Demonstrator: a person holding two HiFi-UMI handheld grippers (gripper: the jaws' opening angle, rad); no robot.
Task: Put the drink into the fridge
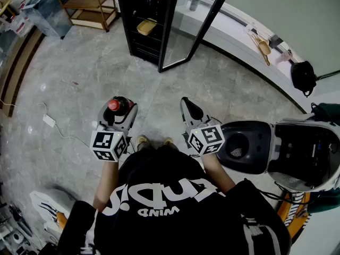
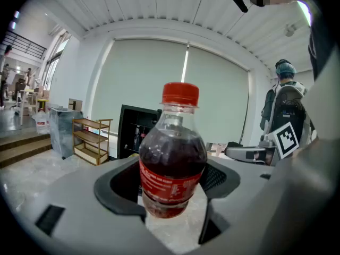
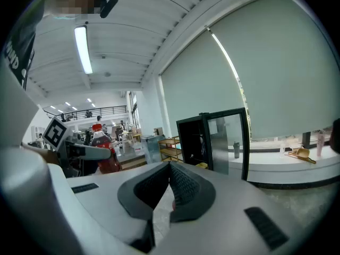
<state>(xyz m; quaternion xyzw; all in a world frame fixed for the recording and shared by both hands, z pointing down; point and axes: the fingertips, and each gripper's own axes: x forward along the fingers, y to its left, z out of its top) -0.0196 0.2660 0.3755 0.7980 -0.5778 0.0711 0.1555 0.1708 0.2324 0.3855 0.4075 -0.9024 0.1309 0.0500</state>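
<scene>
Grey stone floor (image 1: 95, 68) — black fridge (image 1: 125, 16) open

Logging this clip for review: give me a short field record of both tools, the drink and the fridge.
left tool: shut on the drink bottle
drink bottle: dark liquid, red cap on, cap upward
right tool: jaws together, nothing between them
fridge: black, ahead across the floor
door: glass, swung open
task stage: bottle not yet in the fridge
</scene>
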